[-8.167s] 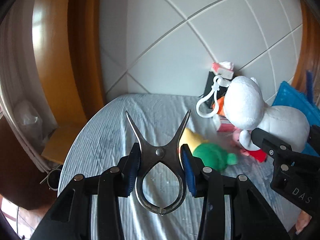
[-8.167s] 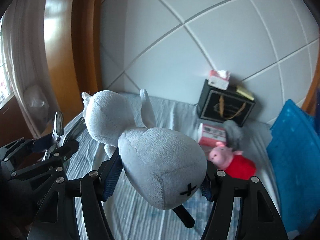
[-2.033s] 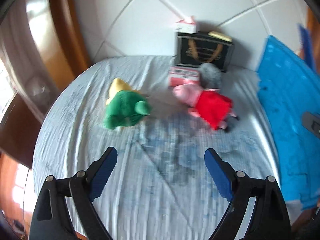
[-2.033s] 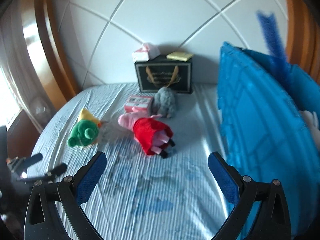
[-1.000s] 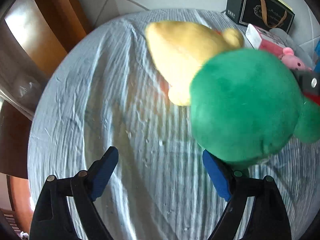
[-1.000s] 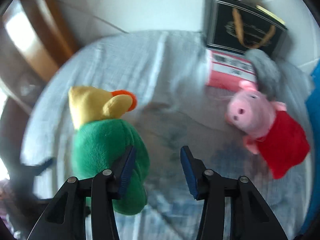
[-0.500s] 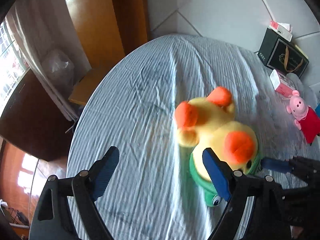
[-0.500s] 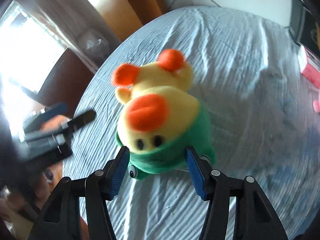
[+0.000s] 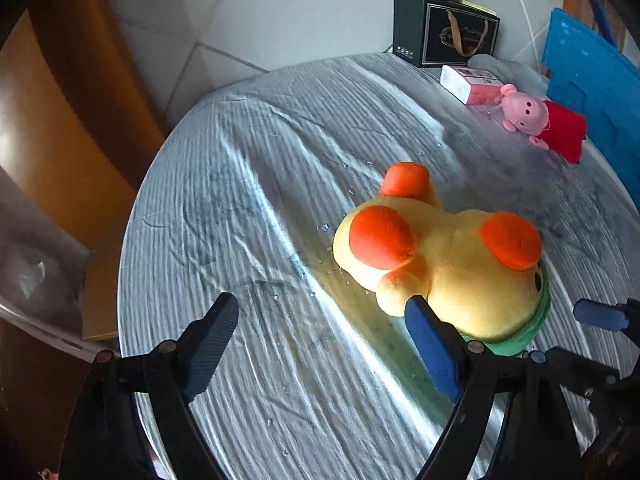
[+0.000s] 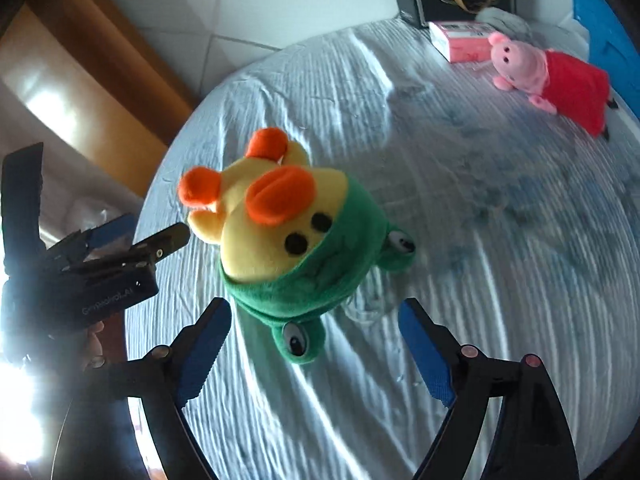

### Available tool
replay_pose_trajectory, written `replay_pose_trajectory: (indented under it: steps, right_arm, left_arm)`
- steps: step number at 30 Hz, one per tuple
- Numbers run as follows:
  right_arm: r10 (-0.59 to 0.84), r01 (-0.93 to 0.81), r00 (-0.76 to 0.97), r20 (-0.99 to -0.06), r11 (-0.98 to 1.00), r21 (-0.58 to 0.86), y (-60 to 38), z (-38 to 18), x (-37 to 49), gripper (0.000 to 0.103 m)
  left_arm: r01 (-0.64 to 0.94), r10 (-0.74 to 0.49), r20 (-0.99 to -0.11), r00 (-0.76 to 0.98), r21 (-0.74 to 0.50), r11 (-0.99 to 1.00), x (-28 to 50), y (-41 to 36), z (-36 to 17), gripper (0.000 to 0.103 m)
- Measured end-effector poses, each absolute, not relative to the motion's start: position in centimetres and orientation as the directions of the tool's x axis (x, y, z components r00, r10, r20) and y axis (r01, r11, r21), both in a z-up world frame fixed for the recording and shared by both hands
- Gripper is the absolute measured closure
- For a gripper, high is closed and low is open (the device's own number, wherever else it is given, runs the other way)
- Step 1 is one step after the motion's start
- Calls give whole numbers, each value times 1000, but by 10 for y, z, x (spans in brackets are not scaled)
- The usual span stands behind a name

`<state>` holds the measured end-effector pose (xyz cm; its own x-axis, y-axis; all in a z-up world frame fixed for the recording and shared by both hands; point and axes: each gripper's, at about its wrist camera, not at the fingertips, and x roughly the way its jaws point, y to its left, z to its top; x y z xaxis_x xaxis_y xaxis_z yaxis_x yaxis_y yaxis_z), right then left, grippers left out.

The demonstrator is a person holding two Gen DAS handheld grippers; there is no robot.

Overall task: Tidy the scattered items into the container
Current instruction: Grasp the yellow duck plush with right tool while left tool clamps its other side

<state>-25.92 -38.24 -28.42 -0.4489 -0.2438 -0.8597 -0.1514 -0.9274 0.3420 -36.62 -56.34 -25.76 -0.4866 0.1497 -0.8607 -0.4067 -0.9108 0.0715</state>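
Two plush toys (image 10: 304,240) (image 10: 552,70), one pink box (image 10: 460,42)

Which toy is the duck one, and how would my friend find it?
Start at the round table with the pale striped cloth. The duck plush lies near the middle of it, far from the blue container at the table's edge. Unlike the pink pig plush in red, it is yellow with an orange beak and feet and wears a green frog hood.
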Motion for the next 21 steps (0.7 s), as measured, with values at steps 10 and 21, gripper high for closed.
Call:
replay_pose_trajectory:
  steps: [10, 21]
  right_arm:
    - [143, -163, -382, -913, -983, -85, -398, -320, -259, 27]
    - [47, -241, -446, -894, -968, 69, -360, -274, -235, 17]
  left_arm:
    - [-566, 274, -892, -359, -25, -824, -364, -545, -288, 17]
    - [-599, 352, -857, -376, -65, -798, -330, -552, -238, 17]
